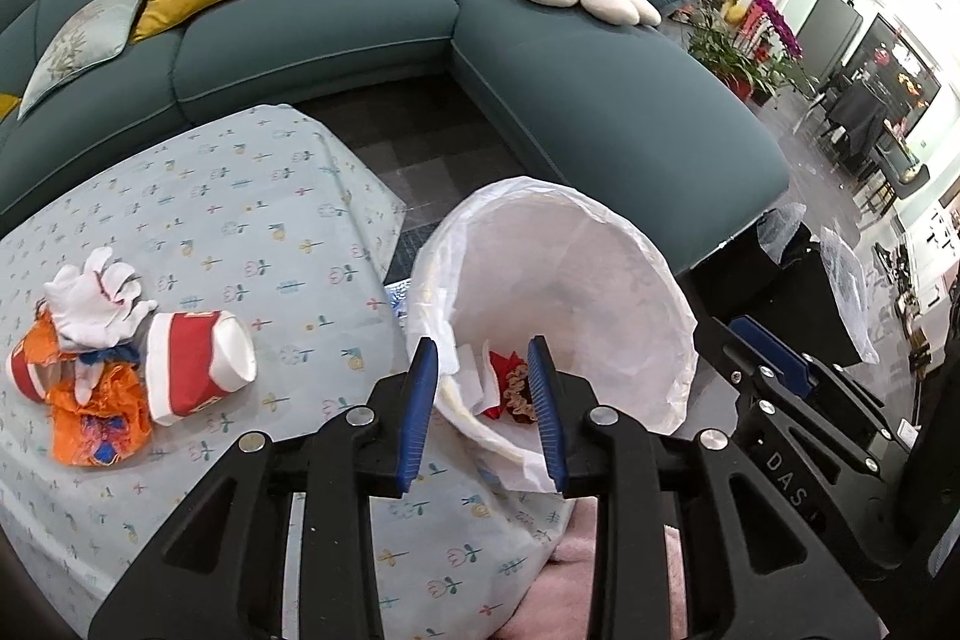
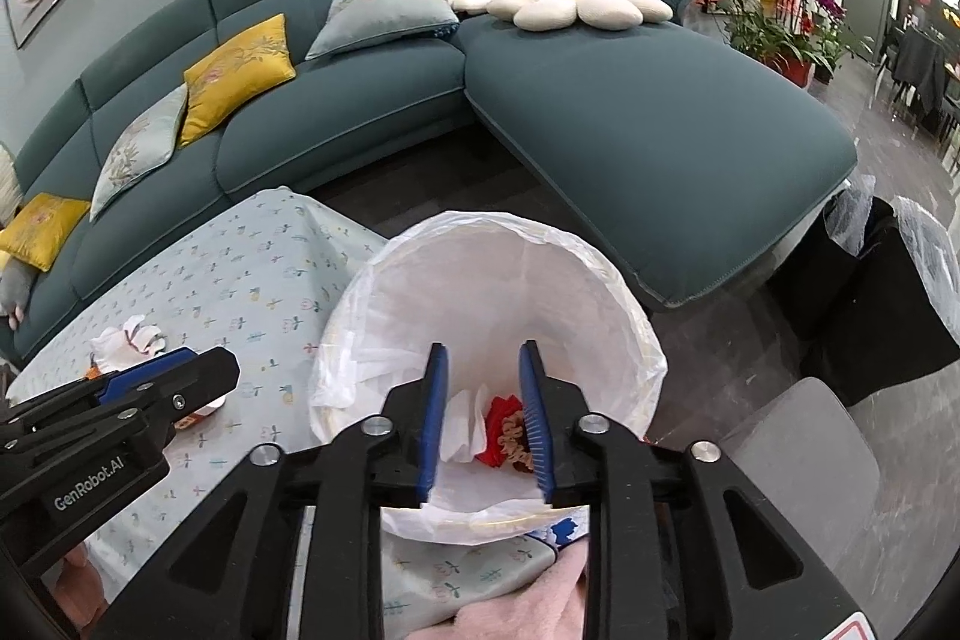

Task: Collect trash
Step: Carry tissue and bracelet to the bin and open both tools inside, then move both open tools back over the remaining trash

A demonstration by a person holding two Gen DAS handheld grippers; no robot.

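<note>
A white-lined trash bin (image 1: pixel 630 280) stands beside the table; it also shows in the right wrist view (image 2: pixel 510 268). Inside lie a red wrapper (image 1: pixel 501 370) and white tissue (image 2: pixel 465 427). On the table's left sit a red-and-white paper cup (image 1: pixel 192 367), an orange wrapper (image 1: pixel 99 412) and a crumpled white tissue (image 1: pixel 96 298). My left gripper (image 1: pixel 483 412) is open and empty over the bin's near rim. My right gripper (image 2: pixel 483 418) is open and empty above the bin's mouth. The right gripper also shows at the right of the left wrist view (image 1: pixel 780 370).
The table wears a light blue flowered cloth (image 1: pixel 240 220). A teal sofa (image 1: pixel 570 88) with cushions curves behind. A black bin with a clear bag (image 2: pixel 888 292) stands at the right. Potted plants (image 2: pixel 780 28) stand beyond the sofa.
</note>
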